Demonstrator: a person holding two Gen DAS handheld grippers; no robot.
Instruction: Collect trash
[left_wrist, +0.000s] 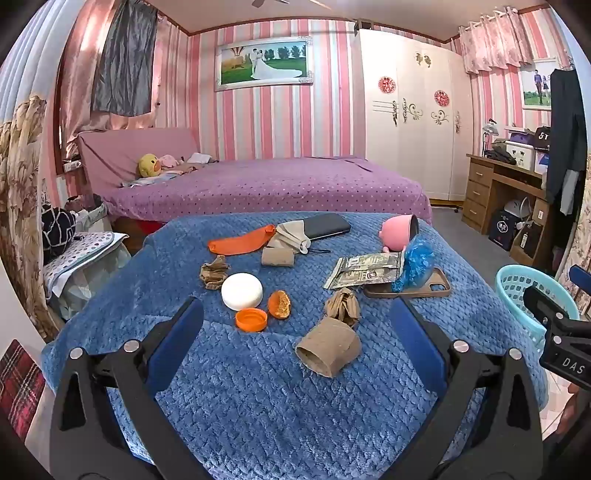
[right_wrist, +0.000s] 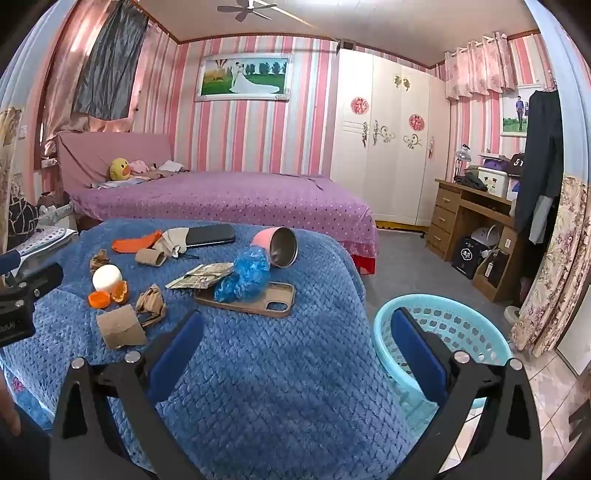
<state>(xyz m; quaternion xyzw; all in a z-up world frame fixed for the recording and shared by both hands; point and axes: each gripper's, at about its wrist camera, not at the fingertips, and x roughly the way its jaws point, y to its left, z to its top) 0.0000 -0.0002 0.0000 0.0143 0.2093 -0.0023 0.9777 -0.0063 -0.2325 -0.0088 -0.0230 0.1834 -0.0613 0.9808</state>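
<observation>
On the blue blanket (left_wrist: 258, 398), a flattened cardboard tube (left_wrist: 328, 350) lies nearest, with a crumpled brown paper (left_wrist: 342, 307) touching it on the far side. To the left lie an orange cap (left_wrist: 251, 319), a piece of orange peel (left_wrist: 279, 304) and another paper ball (left_wrist: 214, 274), and farther away a second tube (left_wrist: 277, 257). On the right, an empty foil wrapper (left_wrist: 365, 271) lies flat beside a crumpled blue plastic bag (left_wrist: 415, 266), and the light blue basket (right_wrist: 443, 325) stands beyond the blanket's right edge.
</observation>
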